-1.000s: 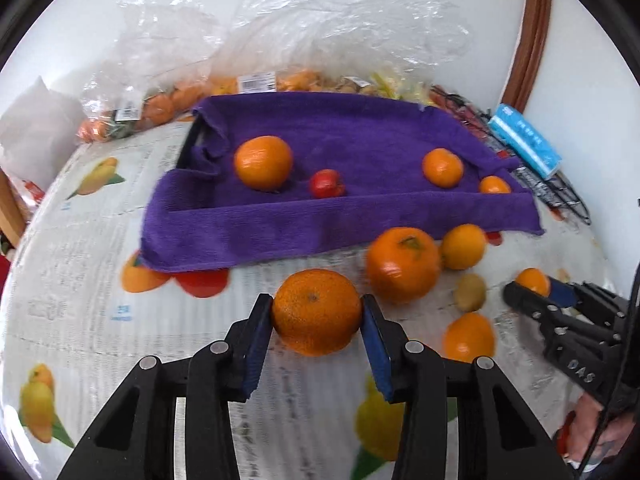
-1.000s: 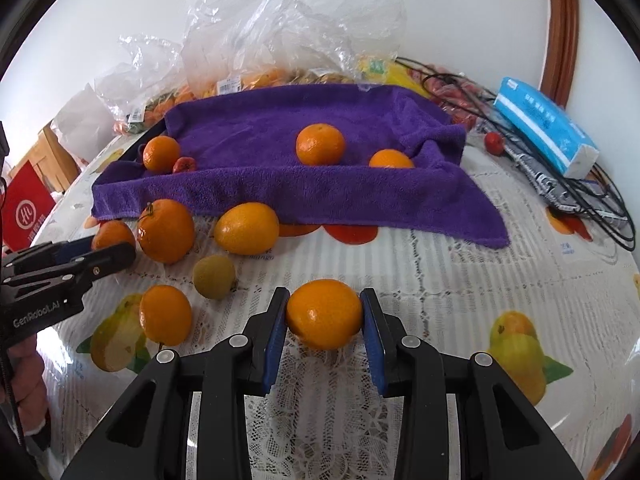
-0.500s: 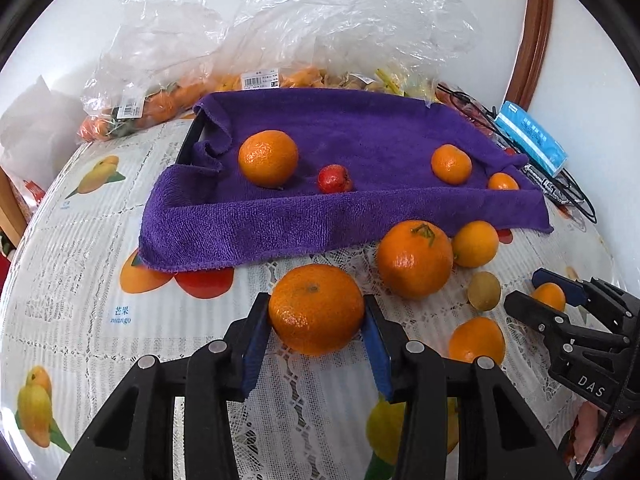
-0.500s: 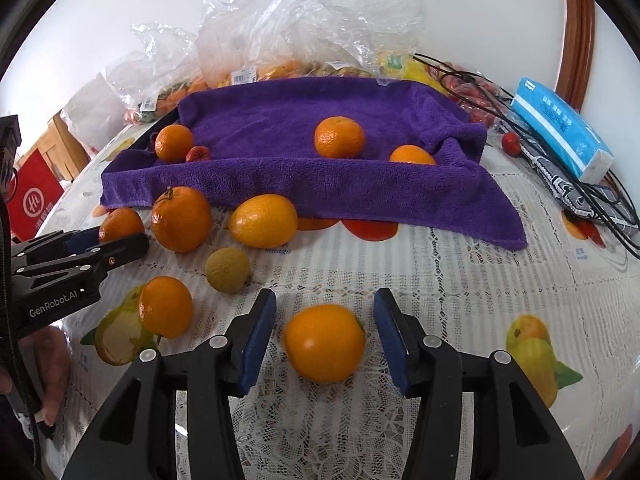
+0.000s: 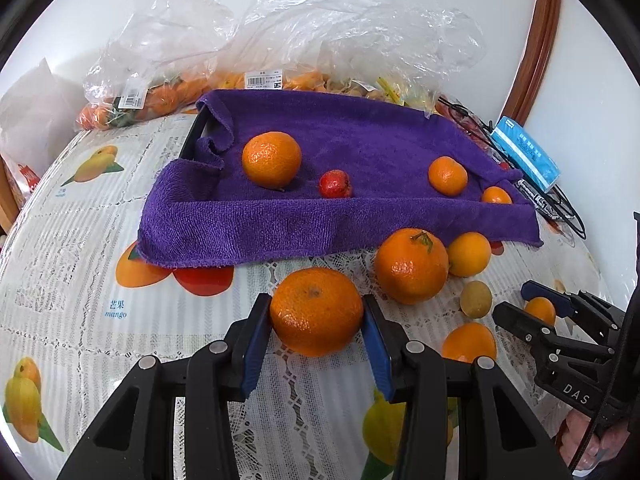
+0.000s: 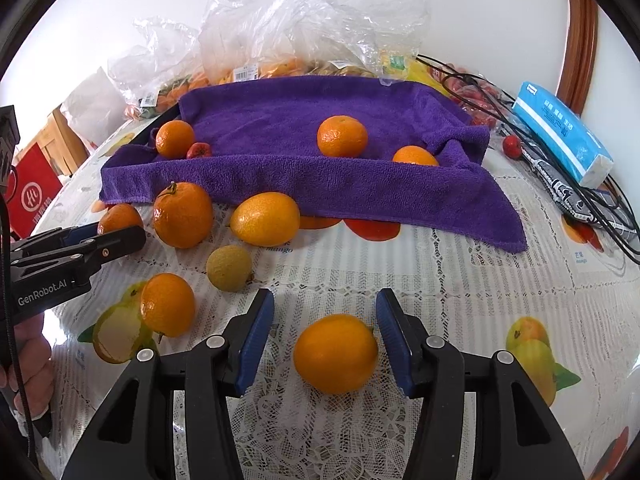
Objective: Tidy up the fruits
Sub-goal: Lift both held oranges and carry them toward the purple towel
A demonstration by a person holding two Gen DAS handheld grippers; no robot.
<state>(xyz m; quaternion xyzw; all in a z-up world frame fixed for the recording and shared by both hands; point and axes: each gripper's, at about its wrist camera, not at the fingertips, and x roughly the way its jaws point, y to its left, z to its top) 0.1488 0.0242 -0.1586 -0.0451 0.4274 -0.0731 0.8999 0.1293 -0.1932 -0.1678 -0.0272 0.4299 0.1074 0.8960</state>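
**Operator:** Two grippers, two different jobs. At the bottom centre of the left wrist view, my left gripper (image 5: 317,322) clamps a big mandarin (image 5: 316,311) between both blue pads, just short of the towel's front hem. I hold it there because the purple towel (image 5: 360,136) looks like the collecting spot.

**Colleague:** And the right one?

**Operator:** In the lower middle of the right wrist view, my right gripper (image 6: 325,334) stands wide, with clear gaps on either side of a smooth orange fruit (image 6: 335,353) that sits on the lace tablecloth (image 6: 460,280). A second ago those pads pinched that fruit; half a second ago they had parted, and now the gap is wider and the fruit lies lower in the frame, so I am backing off.

**Colleague:** Why set it down there?

**Operator:** My guess is sorting by kind, apart from the others. I can't be sure.

**Colleague:** What changed on the left?

**Operator:** Little: same grip, and the towel edge sits slightly closer than a second ago.

**Colleague:** What lies beyond?

**Operator:** Centre-left in the right view, loose on the cloth: a stemmed mandarin (image 6: 183,215), an oval yellow-orange fruit (image 6: 265,219), a small greenish-brown fruit (image 6: 229,263). Further up, on the towel, three oranges and a small red fruit (image 6: 199,150). Along the top, plastic bags (image 6: 304,24) of more fruit.
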